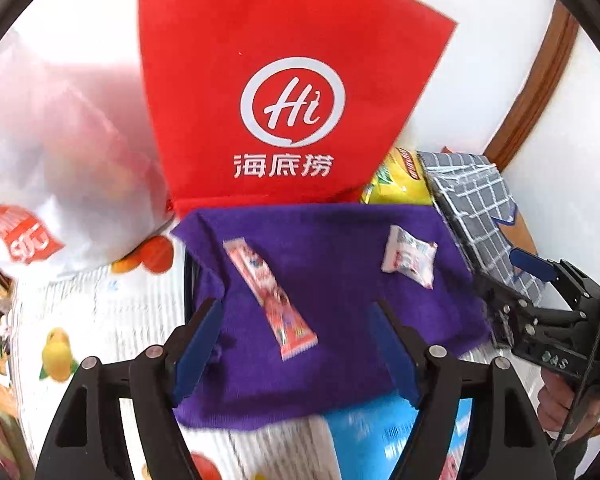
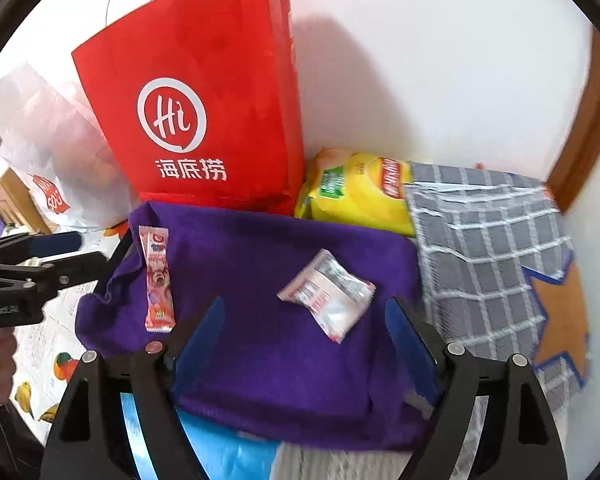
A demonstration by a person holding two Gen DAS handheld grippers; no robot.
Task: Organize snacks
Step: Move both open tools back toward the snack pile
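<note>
left gripper released, empty | right gripper released, empty | pink snack bar, white packet on purple cloth | blue package half hidden under cloth

1. The left claw is wide open. Its two blue fingers stand far apart, and nothing is between them.
2. The left claw points forward and a little down.
3. The right claw is wide open too. Its blue fingers are spread apart and hold nothing.
4. The right claw also points forward and a little down.
5. The two claws are side by side, with a gap between them. Each one shows up at the edge of the other's camera view.
6. A hand holds the black handle of the right claw from below.
</note>
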